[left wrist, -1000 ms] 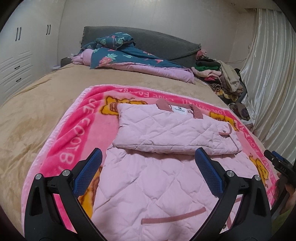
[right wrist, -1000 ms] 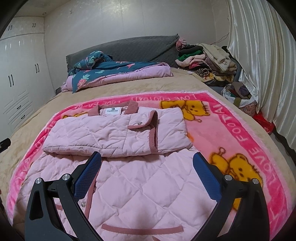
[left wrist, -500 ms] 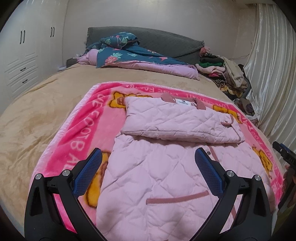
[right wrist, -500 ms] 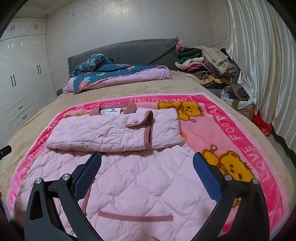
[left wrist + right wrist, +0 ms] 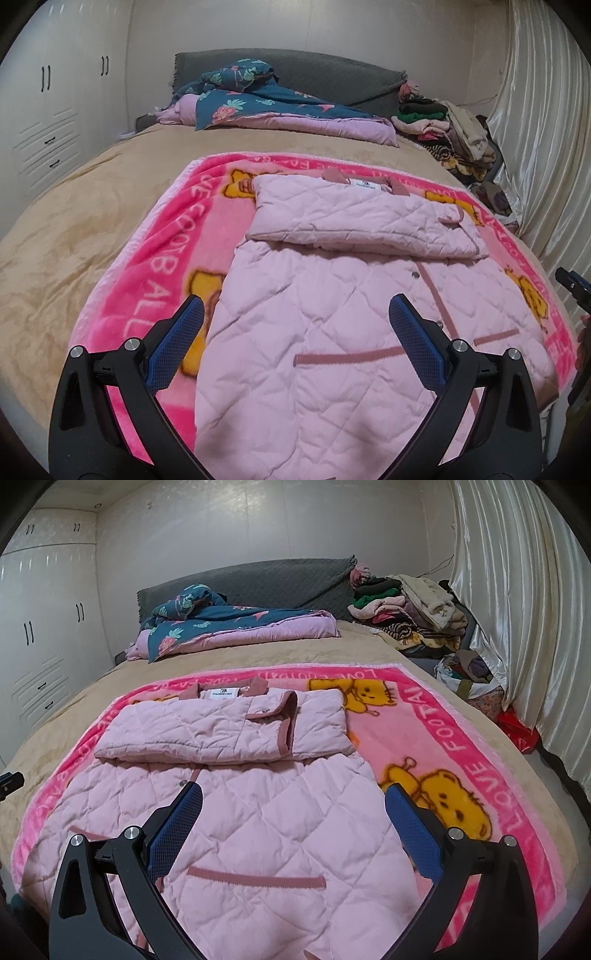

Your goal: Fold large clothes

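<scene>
I see pink coat [image 5: 332, 332] lying long toward me, hem nearest. Left gripper [image 5: 295, 332] and right gripper [image 5: 291, 812] both over hem, jaws wide apart, holding nothing.

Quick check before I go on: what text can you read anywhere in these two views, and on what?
"LOVE FOOTBALL" – white letters on the pink blanket border, right edge, partly hidden by glare.
"LOVE FOOTBALL" – again along its far edge, upside down, partly covered by the jacket.
"BALL" – left border in the left wrist view; the rest distorted.
White collar label: print too small to read.
</scene>
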